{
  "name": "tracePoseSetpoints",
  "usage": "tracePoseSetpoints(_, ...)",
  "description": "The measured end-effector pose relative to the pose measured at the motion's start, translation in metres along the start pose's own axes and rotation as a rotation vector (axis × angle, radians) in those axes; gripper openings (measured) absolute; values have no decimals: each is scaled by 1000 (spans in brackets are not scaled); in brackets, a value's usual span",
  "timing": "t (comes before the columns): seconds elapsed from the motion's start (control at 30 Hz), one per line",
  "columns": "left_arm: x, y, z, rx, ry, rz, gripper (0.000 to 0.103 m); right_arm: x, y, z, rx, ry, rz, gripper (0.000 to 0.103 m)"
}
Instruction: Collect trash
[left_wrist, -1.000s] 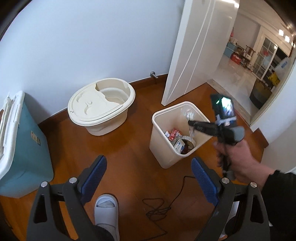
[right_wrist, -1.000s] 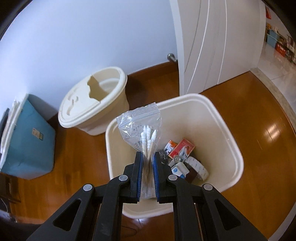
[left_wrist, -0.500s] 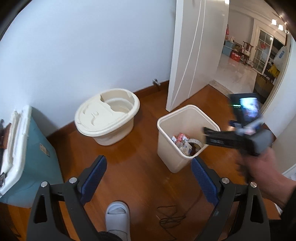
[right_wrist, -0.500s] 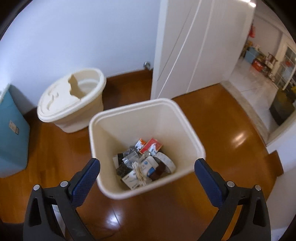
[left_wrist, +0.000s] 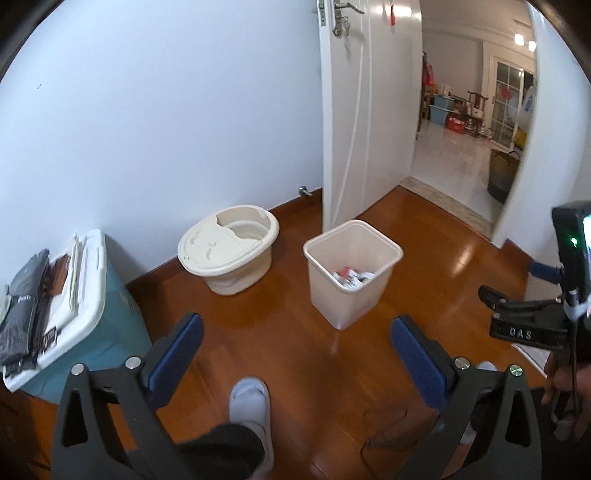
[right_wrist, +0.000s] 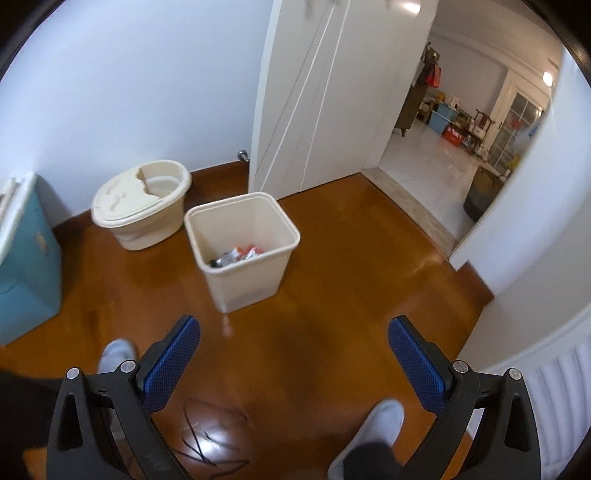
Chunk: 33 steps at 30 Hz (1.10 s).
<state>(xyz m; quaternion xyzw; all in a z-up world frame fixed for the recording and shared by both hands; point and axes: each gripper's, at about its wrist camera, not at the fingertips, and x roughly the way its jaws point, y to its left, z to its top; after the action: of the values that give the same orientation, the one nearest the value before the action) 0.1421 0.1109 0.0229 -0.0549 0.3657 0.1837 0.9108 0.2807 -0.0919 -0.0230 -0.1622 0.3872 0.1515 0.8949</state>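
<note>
While both grippers hung over the wooden floor (right_wrist: 332, 295), the left gripper (left_wrist: 295, 354) was opening its jaws with nothing between them, and the right gripper (right_wrist: 293, 354) had its blue pads wide apart and also empty. Nearest, at six o'clock in the left wrist view, a grey slipper (left_wrist: 248, 400) stood beside a thin black cable (left_wrist: 384, 424). Farther, toward twelve o'clock, stood the cream trash bin (left_wrist: 352, 273), with the collected trash (right_wrist: 238, 255) lying at its bottom. At eleven o'clock, near the wall, was a round cream tub (left_wrist: 229, 254), and at nine o'clock a teal box (left_wrist: 110, 332). Behind the bin a white door (left_wrist: 369, 110) stood open.
</note>
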Motion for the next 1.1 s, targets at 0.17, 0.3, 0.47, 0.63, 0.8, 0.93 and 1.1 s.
tracePoseSetpoints(0.17, -50, -3, -16, -16, 3, -75, 103, -69, -5, -47, 39, 20, 15, 103)
tracePoseSetpoints(0.3, -77, -3, -26, -44, -26, -184, 103, -116, -1, -74, 55, 9, 19, 103)
tracePoseSetpoints(0.47, -100, -4, -34, -63, -37, -226, 103, -163, 10, -95, 71, -32, 63, 103)
tracePoseSetpoints(0.63, -119, -5, -44, -34, -90, -184, 103, -186, 14, -108, 87, -42, 92, 103)
tracePoseSetpoints(0.8, -120, -4, -46, -35, -74, -102, 103, -197, 14, -113, 101, -68, 90, 103)
tracePoseSetpoints(0.93, -115, -7, -50, -33, -37, -64, 103, -202, 16, -118, 99, -59, 102, 103)
tracePoseSetpoints(1.1, -109, -5, -57, -58, -5, -56, 103, -206, 17, -119, 98, -73, 81, 103)
